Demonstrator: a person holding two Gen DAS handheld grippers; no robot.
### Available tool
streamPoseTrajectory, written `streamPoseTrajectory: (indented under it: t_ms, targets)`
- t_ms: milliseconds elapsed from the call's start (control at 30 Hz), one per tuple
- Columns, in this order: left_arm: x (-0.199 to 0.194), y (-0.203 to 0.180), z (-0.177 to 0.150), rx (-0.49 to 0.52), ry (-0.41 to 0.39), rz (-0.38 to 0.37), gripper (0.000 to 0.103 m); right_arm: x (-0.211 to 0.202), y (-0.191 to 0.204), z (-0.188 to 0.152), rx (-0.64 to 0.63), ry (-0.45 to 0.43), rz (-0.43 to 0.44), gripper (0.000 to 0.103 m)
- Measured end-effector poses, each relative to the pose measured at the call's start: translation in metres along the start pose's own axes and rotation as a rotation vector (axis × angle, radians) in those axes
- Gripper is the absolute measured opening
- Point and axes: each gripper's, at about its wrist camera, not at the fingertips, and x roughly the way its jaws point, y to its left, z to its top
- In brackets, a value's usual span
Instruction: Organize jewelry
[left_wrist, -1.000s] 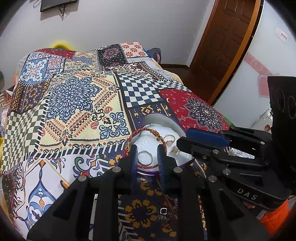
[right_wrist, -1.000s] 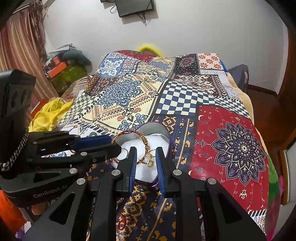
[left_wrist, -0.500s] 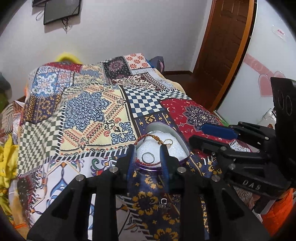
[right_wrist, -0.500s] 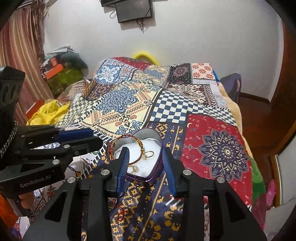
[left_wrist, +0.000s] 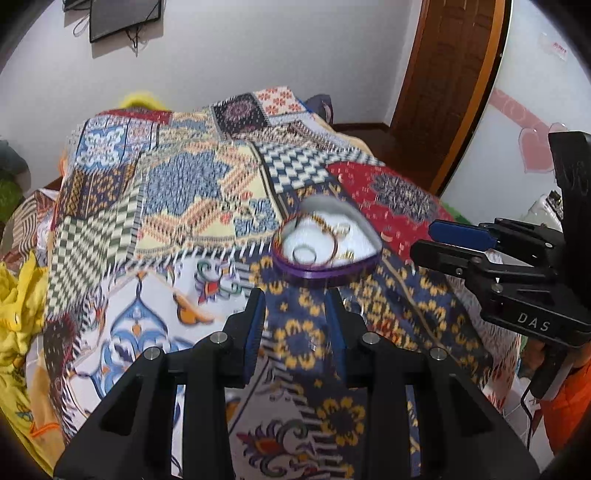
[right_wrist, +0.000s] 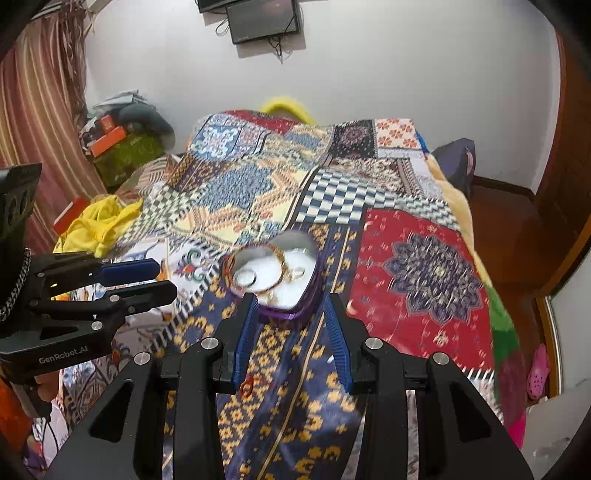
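Observation:
A heart-shaped purple tin (left_wrist: 317, 274) (right_wrist: 295, 314) with white lining sits on the patchwork bedspread. Inside lie a red-and-gold beaded bangle (left_wrist: 322, 220) (right_wrist: 279, 257), a silver ring (left_wrist: 305, 254) (right_wrist: 245, 277) and small gold rings (right_wrist: 297, 274). My left gripper (left_wrist: 295, 295) (right_wrist: 167, 279) hovers just short of the tin's near side. Its jaws are opening and nothing is between them. My right gripper (right_wrist: 291, 301) (left_wrist: 423, 240) stands open at the tin's near edge, also with nothing in it. A small red loop (right_wrist: 246, 386) lies on the cloth under the right gripper.
The bedspread (right_wrist: 424, 266) drops off at its right edge towards a wooden floor and a pink slipper (right_wrist: 537, 365). Yellow cloth (left_wrist: 18, 295) (right_wrist: 99, 221) lies at the left edge. Boxes and clutter (right_wrist: 122, 140) stand by the curtain, and a brown door (left_wrist: 454, 92) is at the right.
Both grippers have drawn back and up from the tin and widened their jaws. The silver ring and gold rings that sat between the fingers now lie in the tin.

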Motion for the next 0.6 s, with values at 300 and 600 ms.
streamPoseTrajectory:
  t_ms: [300, 600]
  targets:
    - [0.006, 0.009, -0.027, -0.033, 0.044, -0.002, 0.032, 0.026, 0.023, -0.027, -0.028, 0.104, 0.058, 0.034]
    - [0.007, 0.011, -0.034, -0.047, 0.035, -0.024, 0.024, 0.041, 0.036, -0.033, -0.066, 0.113, 0.062, 0.031]
